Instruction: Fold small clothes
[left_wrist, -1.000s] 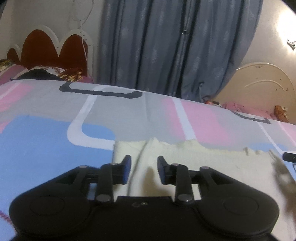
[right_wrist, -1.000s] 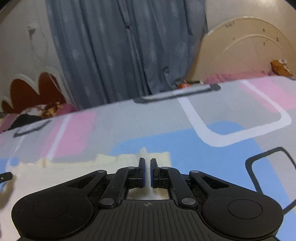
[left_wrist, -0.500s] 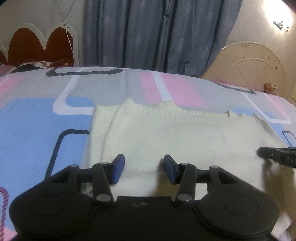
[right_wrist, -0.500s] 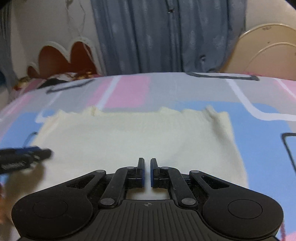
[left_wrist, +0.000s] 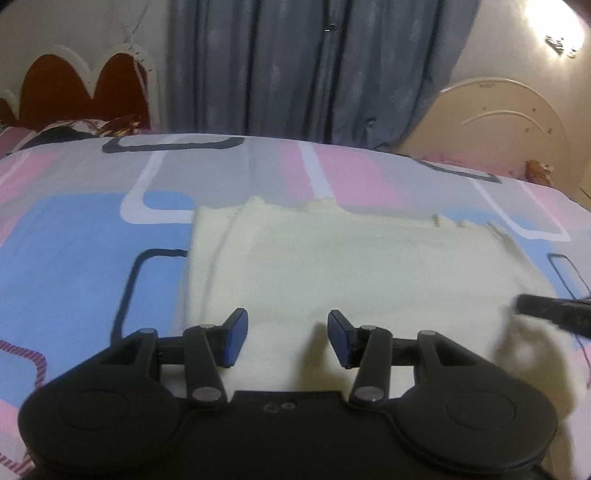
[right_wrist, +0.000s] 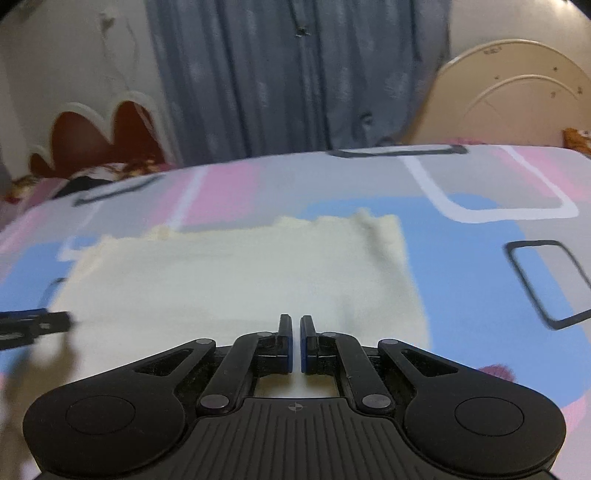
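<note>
Bed with pink, blue and grey patterned sheet (left_wrist: 92, 236) is carrying the work. Pale cream knitted garment (left_wrist: 362, 266), folded into a rough rectangle, is lying flat mid-sheet, a doubled flap along its left edge. Left gripper (left_wrist: 288, 338) is hovering over the near hem, jaws spread, nothing between them. Right gripper (right_wrist: 295, 343) is clenched empty above the cloth. Risk: left pads pinching only the top layer, so the fold is dragging askew.

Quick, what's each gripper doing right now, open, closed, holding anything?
Left gripper: open, just widened, over the cream garment, nothing gripped.
Right gripper: shut, nothing between the fingers.
</note>
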